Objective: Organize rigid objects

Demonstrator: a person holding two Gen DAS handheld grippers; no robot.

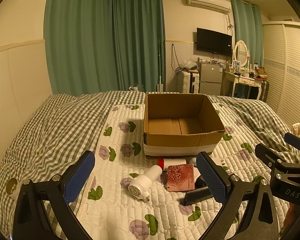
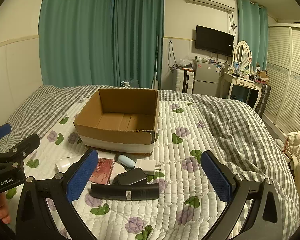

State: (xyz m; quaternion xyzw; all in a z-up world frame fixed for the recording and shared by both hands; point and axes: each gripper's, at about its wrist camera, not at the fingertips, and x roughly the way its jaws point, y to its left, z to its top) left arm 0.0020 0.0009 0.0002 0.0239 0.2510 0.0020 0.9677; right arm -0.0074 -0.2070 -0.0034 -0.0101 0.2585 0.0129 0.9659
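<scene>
An open cardboard box (image 1: pixel 182 140) (image 2: pixel 118 134) stands empty on the quilted floral mat. In front of it lies a small pile: a white plug-in device (image 1: pixel 144 182) (image 2: pixel 63 164), a pink rose-printed case (image 1: pixel 181 177) (image 2: pixel 103 170), a white tube with a red band (image 1: pixel 170 163), a long black bar (image 1: pixel 198 196) (image 2: pixel 125 194), a black pouch (image 2: pixel 132 177), a pale blue case (image 2: pixel 127 161) and a white charger (image 2: pixel 148 166). My left gripper (image 1: pixel 148 177) hangs open just short of the pile. My right gripper (image 2: pixel 149 177) is open too, above the black items.
The mat lies on a grey checked duvet (image 1: pixel 56 124) (image 2: pixel 230 118) covering the bed. A paper cup (image 1: pixel 13 188) sits at the left edge. Behind the bed are green curtains, a suitcase, a small fridge (image 1: pixel 210 78) and a dressing table. A wardrobe (image 2: pixel 286 80) lines the right wall.
</scene>
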